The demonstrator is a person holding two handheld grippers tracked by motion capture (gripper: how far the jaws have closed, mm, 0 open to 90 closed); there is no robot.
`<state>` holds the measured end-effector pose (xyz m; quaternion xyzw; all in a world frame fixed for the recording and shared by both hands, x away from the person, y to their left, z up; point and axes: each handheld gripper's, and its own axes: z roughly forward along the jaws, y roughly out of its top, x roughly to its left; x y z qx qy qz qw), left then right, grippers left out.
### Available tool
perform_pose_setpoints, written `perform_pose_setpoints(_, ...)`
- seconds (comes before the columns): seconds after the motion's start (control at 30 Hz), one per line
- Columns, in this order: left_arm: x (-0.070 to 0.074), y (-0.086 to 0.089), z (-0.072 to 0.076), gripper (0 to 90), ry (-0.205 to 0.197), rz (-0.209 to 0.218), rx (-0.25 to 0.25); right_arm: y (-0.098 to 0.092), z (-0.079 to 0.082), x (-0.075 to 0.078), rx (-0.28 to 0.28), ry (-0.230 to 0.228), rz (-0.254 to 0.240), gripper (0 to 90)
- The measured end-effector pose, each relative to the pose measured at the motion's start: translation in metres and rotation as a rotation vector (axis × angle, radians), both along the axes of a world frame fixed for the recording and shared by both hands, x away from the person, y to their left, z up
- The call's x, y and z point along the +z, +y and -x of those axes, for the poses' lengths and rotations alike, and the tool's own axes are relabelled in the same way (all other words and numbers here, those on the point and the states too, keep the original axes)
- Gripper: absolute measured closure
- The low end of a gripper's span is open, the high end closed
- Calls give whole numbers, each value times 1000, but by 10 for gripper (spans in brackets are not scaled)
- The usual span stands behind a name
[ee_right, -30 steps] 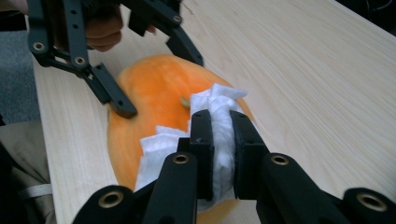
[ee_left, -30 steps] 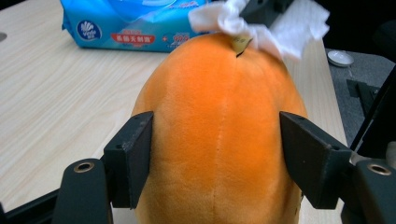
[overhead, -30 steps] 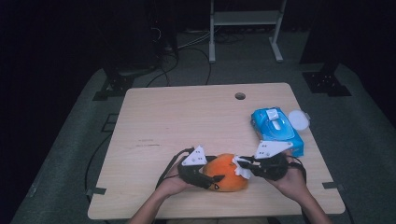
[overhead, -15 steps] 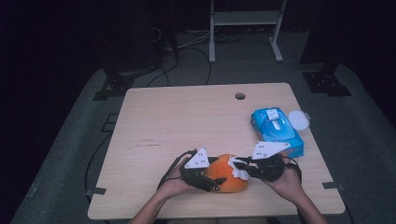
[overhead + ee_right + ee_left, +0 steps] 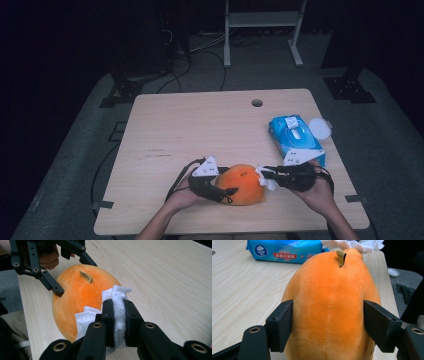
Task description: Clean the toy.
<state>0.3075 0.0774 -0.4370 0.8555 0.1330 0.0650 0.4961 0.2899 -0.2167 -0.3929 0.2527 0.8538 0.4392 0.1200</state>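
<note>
The orange plush toy (image 5: 241, 184) lies at the near edge of the table (image 5: 200, 130), between both grippers, its long axis running left to right. The left gripper (image 5: 218, 190) clamps the toy's left end; its jaws have just been opening slightly, yet both pads press into the plush. The right gripper (image 5: 264, 174) pinches a white wipe (image 5: 117, 307) and holds it against the toy's right end. The surface to be wiped extends leftward from the wipe, toward the left gripper. A blue wipe pack (image 5: 295, 137) lies farther right
</note>
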Motion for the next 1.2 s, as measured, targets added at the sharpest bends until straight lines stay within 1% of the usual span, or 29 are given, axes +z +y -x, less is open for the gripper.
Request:
perform_pose_setpoints(0.03,0,-1,1,278,-6,-5,-1,3,-1,-1,7,-2,5,803)
perform_pose_setpoints(0.1,1,-1,1,276,-10,-10,-2,4,0,-1,5,2,6,803)
perform_pose_setpoints(0.17,1,-3,2,273,-14,-12,-2,7,0,0,13,-1,-8,803)
perform_pose_setpoints(0.27,2,-6,5,269,-25,-21,-5,11,-1,1,19,0,-15,803)
perform_pose_setpoints(0.4,4,-10,11,258,-46,-29,-32,18,0,5,42,-3,-40,803)
perform_pose_setpoints(0.47,5,-11,11,258,-54,-37,-34,21,2,7,54,-13,-37,803)
perform_pose_setpoints(0.53,4,-10,10,260,-42,-30,-28,21,2,6,52,-12,-36,803)
perform_pose_setpoints(0.57,3,-9,9,264,-35,-22,-23,18,0,4,46,2,-49,803)
perform_pose_setpoints(0.6,3,-8,7,264,-29,-24,-21,18,0,4,46,2,-49,803)
perform_pose_setpoints(0.63,3,-6,5,272,-21,-18,-16,13,-3,0,38,13,-57,803)
perform_pose_setpoints(0.67,3,-6,5,273,-21,-18,-16,13,-3,0,38,13,-57,803)
perform_pose_setpoints(0.73,2,-2,2,273,-1,-11,-7,7,-4,-3,24,33,-66,803)
perform_pose_setpoints(0.8,0,1,-1,273,21,0,9,1,-4,-5,9,42,-66,803)
perform_pose_setpoints(0.83,-2,5,-5,273,47,13,32,-1,-4,-6,6,44,-63,804)
perform_pose_setpoints(0.87,-2,5,-5,273,47,13,32,-1,-4,-6,6,44,-63,804)
perform_pose_setpoints(0.9,-2,5,-6,273,58,21,40,-1,-3,-5,6,44,-63,804)
perform_pose_setpoints(0.93,-3,5,-6,271,57,20,43,1,-3,-4,10,41,-65,804)
perform_pose_setpoints(0.97,-2,3,-5,267,47,8,44,2,-2,-3,13,37,-62,804)
perform_pose_setpoints(1.03,-1,0,-2,260,31,3,47,10,0,2,27,9,-44,804)
perform_pose_setpoints(1.07,0,-3,2,259,7,-12,40,14,2,5,38,-5,-44,804)
perform_pose_setpoints(1.1,0,-3,2,259,7,-12,40,14,2,5,38,-5,-44,804)
perform_pose_setpoints(1.13,1,-5,3,259,-4,-12,33,15,2,6,43,-8,-55,804)
perform_pose_setpoints(1.17,2,-10,8,255,-35,-16,8,17,2,8,58,6,-93,803)
perform_pose_setpoints(1.2,3,-13,11,250,-56,-26,-4,18,2,8,59,1,-90,803)
